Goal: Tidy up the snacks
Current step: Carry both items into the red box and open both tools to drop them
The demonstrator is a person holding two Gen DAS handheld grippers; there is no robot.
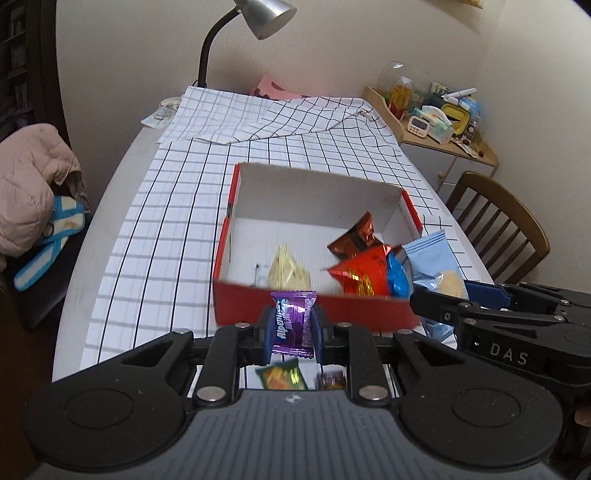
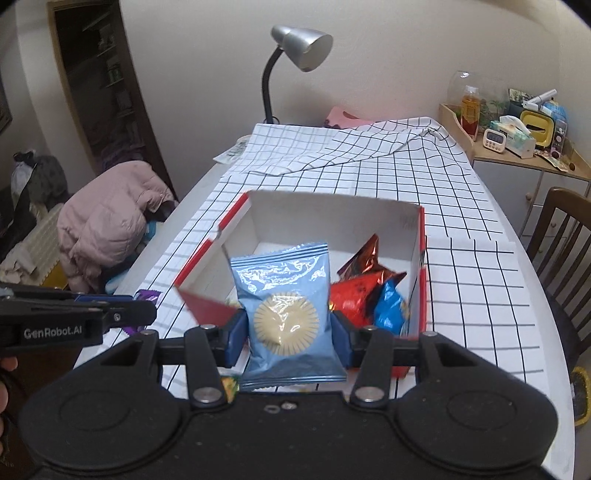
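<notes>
A red box point(image 1: 314, 306) with white inside walls sits open on the checked tablecloth point(image 1: 177, 229). Inside lie a cream packet point(image 1: 288, 271), a copper packet point(image 1: 356, 236), an orange-red packet point(image 1: 360, 275) and a blue packet point(image 1: 397, 278). My left gripper point(image 1: 293, 326) is shut on a purple candy point(image 1: 293, 321), held just in front of the box's near wall. My right gripper point(image 2: 290, 332) is shut on a light-blue biscuit packet point(image 2: 286, 314), raised over the box's point(image 2: 421, 266) near edge. In the left wrist view the right gripper point(image 1: 443, 306) enters from the right with that packet point(image 1: 436, 266).
A green snack point(image 1: 282, 374) and a dark snack point(image 1: 330, 380) lie on the cloth under the left gripper. A desk lamp point(image 1: 258, 22) stands at the table's far end. A wooden chair point(image 1: 495, 225) is on the right, a pink jacket point(image 1: 33, 181) on the left, a cluttered shelf point(image 1: 436, 114) far right.
</notes>
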